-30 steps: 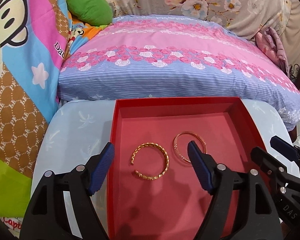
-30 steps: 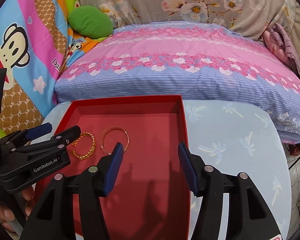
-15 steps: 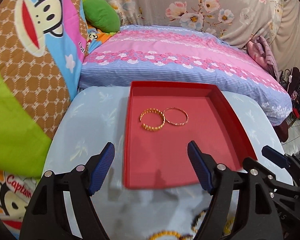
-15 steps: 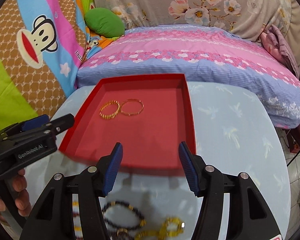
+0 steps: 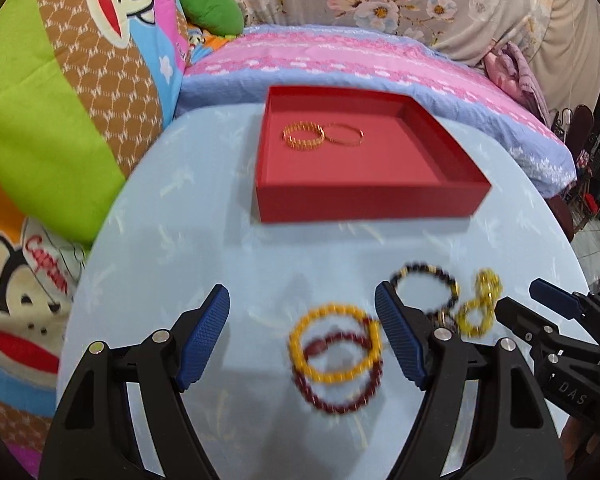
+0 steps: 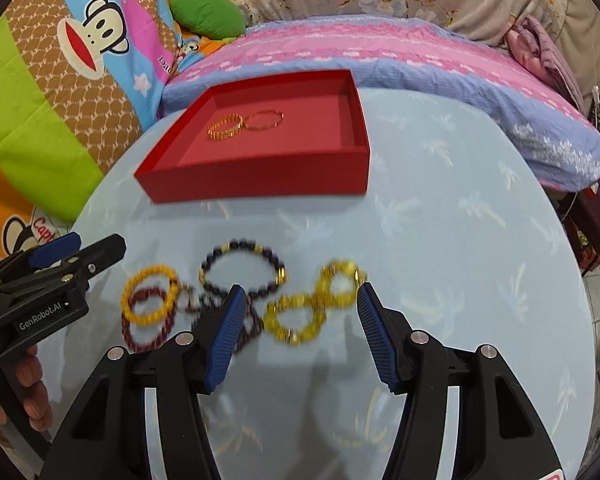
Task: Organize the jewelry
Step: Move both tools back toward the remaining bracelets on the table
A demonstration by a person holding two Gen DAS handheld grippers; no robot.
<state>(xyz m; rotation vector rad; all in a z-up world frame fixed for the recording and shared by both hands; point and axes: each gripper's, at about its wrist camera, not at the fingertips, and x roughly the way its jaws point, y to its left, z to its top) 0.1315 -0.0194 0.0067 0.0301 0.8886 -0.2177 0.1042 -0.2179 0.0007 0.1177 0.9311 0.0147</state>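
Observation:
A red tray [image 5: 364, 200] [image 6: 260, 188] sits at the far side of the round table and holds two gold bangles [image 5: 304, 137] [image 6: 225, 125]. Near the front lie a yellow bead bracelet [image 5: 334, 344] [image 6: 150, 296] over a dark red one [image 5: 340, 392], a black bead bracelet [image 5: 424, 284] [image 6: 242, 268] and a gold chain bracelet [image 5: 478, 304] [image 6: 316, 308]. My left gripper [image 5: 302, 336] is open above the yellow and red bracelets. My right gripper [image 6: 298, 328] is open above the gold chain bracelet. Both are empty.
The table [image 5: 172, 240] has a pale blue patterned cloth. A bed with a pink and blue cover [image 5: 360, 60] stands behind it. A colourful monkey-print blanket [image 5: 60, 100] hangs at the left. A green cushion [image 5: 212, 8] lies at the back.
Both grippers have pulled back from the tray toward the table's front edge. The loose bracelets have come into view under them. The bangles stay in the tray.

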